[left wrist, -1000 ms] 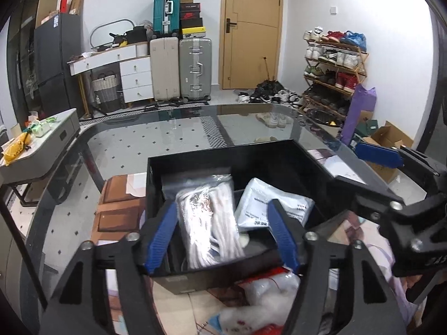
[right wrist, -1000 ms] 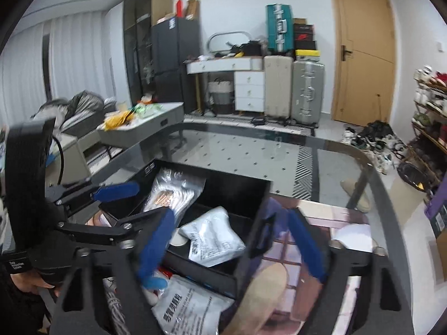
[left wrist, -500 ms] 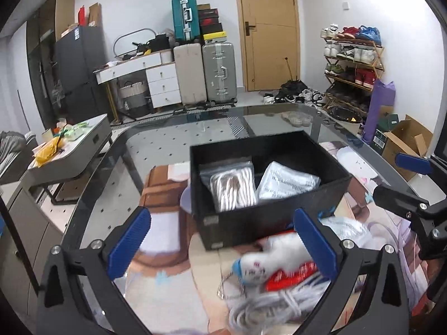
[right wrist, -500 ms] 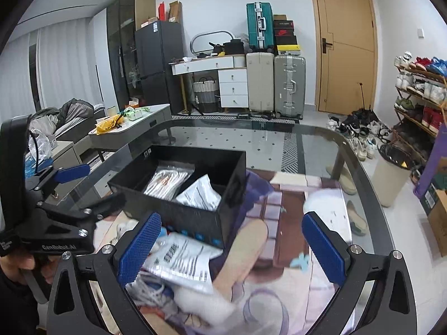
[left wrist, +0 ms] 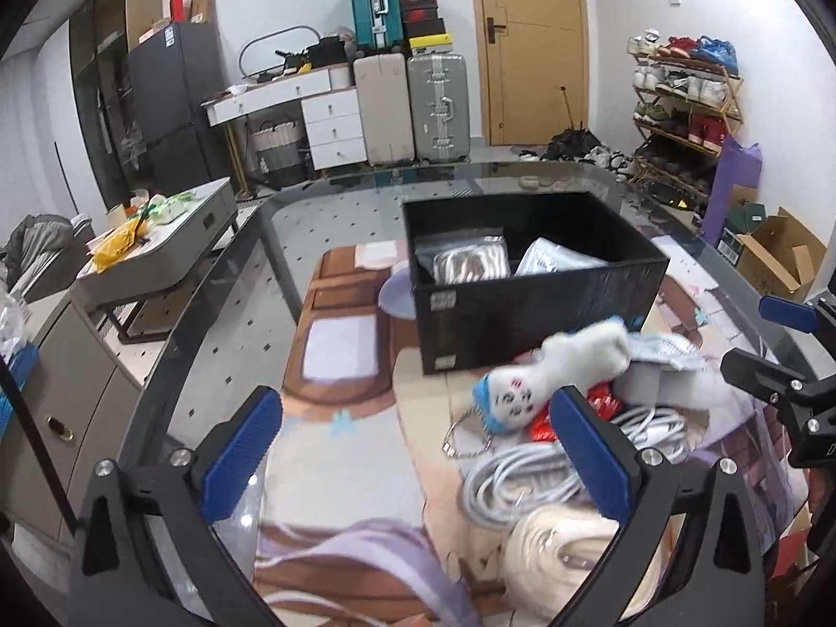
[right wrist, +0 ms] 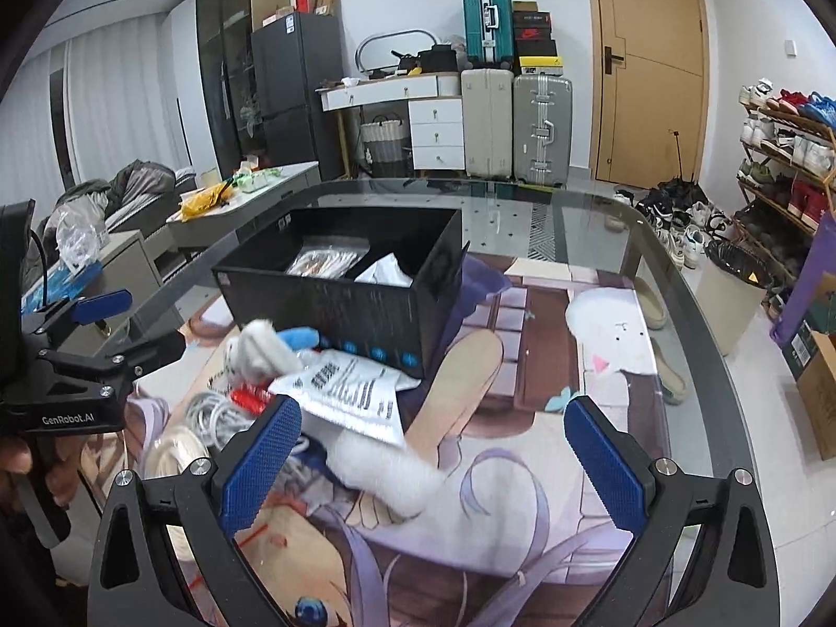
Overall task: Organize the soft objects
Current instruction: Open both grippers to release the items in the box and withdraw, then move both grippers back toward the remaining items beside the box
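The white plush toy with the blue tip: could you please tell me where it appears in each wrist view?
Left wrist view: the white plush toy lies right of centre, just in front of the black box.
Right wrist view: the toy lies left of centre, against the box's near wall.
Shared landmark: the black box on the glass table.

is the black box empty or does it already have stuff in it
Not empty. The black box holds two packets: a clear bag of cord on its left and a white pouch beside it; there is room above them.
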